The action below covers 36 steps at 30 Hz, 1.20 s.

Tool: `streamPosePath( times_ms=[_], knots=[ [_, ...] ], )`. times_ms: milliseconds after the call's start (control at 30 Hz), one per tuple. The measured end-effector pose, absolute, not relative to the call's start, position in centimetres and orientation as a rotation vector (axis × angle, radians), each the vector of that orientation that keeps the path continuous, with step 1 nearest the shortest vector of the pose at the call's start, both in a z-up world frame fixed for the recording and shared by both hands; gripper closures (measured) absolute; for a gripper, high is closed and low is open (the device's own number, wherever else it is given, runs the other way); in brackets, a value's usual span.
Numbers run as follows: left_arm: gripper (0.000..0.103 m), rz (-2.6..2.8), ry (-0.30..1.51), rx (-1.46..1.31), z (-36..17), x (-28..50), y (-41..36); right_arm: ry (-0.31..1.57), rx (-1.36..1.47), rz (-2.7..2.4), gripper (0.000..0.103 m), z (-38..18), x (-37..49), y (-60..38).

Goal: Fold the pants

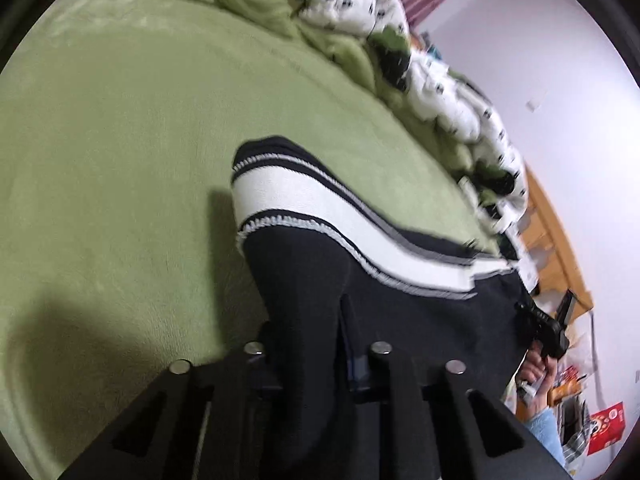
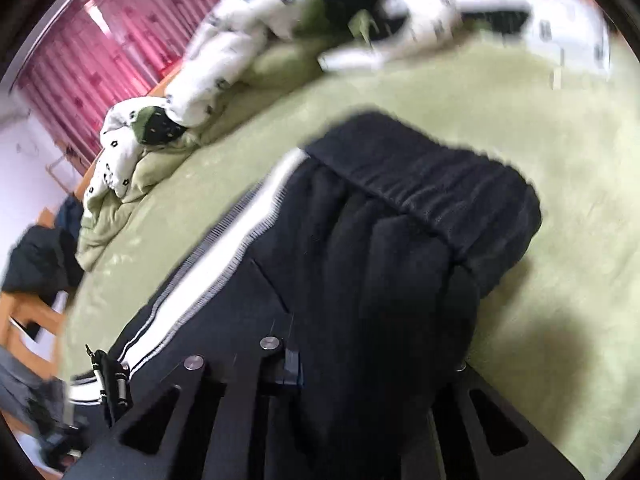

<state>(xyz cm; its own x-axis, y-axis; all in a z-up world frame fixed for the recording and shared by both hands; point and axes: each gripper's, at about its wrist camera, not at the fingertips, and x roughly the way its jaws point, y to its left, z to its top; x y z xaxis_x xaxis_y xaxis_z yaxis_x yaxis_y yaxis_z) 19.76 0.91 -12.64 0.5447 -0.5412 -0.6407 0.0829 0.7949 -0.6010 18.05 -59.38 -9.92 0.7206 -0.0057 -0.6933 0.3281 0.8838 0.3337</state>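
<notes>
Black fabric of the pants (image 1: 304, 280) fills the gap of the left hand-held gripper (image 1: 308, 320), whose jaws are clamped on it near the cuff end, where the broad white side stripe (image 1: 320, 216) curls over. In this left wrist view the pants lift off the green fleece blanket (image 1: 120, 140) covering the bed, and the rumpled white printed duvet (image 1: 440, 92) lies along the far edge. At the right of that view the other hand-held gripper shows small, held in a bare hand (image 1: 534, 372) with a light blue sleeve.

The right wrist view shows what the left one does not: the gathered elastic waistband (image 2: 432, 188), bunched and raised above the blanket. The right hand-held gripper (image 2: 360, 360) is closed on the black cloth just below that waistband. Red curtains (image 2: 92, 52) hang at the upper left, and both views are motion-blurred
</notes>
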Motion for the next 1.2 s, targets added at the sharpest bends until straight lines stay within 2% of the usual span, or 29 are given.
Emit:
streamPosePath(
  times_ms=[133,400,533,633,700,767,800,833,900,1000,1033,1067,1133,1200],
  knots=[
    [0.093,-0.404,0.880,-0.581,-9.7,19.9,1.6,0.647,0.368,-0.188,0.091,-4.1,18.0,-55.1],
    [0.094,-0.371,0.816,-0.523,-4.3,19.5,6.7,0.517,0.276,-0.035,0.092,4.9,18.3,-45.6],
    [0.093,-0.251,0.851,-0.425,-3.2,19.3,12.2,0.490,0.273,0.081,0.091,5.4,18.3,-41.3],
    [0.091,-0.168,0.888,-0.362,-5.0,19.4,15.4,0.555,0.265,0.137,0.091,1.7,19.7,-39.5],
    [0.086,-0.112,0.944,-0.324,-7.6,19.6,16.4,0.645,0.250,0.132,0.090,-2.6,21.0,-38.7],
    [0.065,-0.057,0.995,-0.277,-10.4,19.6,16.6,0.713,0.207,0.042,0.090,-6.7,21.9,-39.1],
    [0.060,-0.031,1.017,-0.250,-11.7,19.3,16.5,0.778,0.204,0.018,0.089,-9.0,22.5,-39.8],
    [0.049,-0.008,1.025,-0.226,-12.4,19.0,16.5,0.838,0.219,-0.005,0.087,-10.9,22.9,-40.8],
    [0.046,0.025,1.003,-0.180,-12.1,17.8,16.3,0.908,0.356,0.057,0.085,-13.5,22.4,-43.6],
    [0.044,0.079,0.935,-0.106,-9.3,15.6,15.5,0.912,0.450,0.141,0.083,-13.5,20.0,-45.6],
    [0.037,0.076,0.897,-0.090,-8.2,14.9,14.9,0.909,0.430,0.134,0.078,-13.2,19.1,-45.6],
    [0.031,0.065,0.863,-0.079,-7.3,14.5,14.2,0.899,0.396,0.115,0.066,-12.8,18.1,-45.5],
    [0.027,0.004,0.814,-0.056,-6.0,14.1,12.3,0.857,0.312,0.071,0.051,-11.7,16.3,-45.2],
    [0.023,-0.011,0.817,-0.032,-6.5,14.7,10.7,0.826,0.297,0.056,0.048,-11.0,15.6,-45.9]
  ],
)
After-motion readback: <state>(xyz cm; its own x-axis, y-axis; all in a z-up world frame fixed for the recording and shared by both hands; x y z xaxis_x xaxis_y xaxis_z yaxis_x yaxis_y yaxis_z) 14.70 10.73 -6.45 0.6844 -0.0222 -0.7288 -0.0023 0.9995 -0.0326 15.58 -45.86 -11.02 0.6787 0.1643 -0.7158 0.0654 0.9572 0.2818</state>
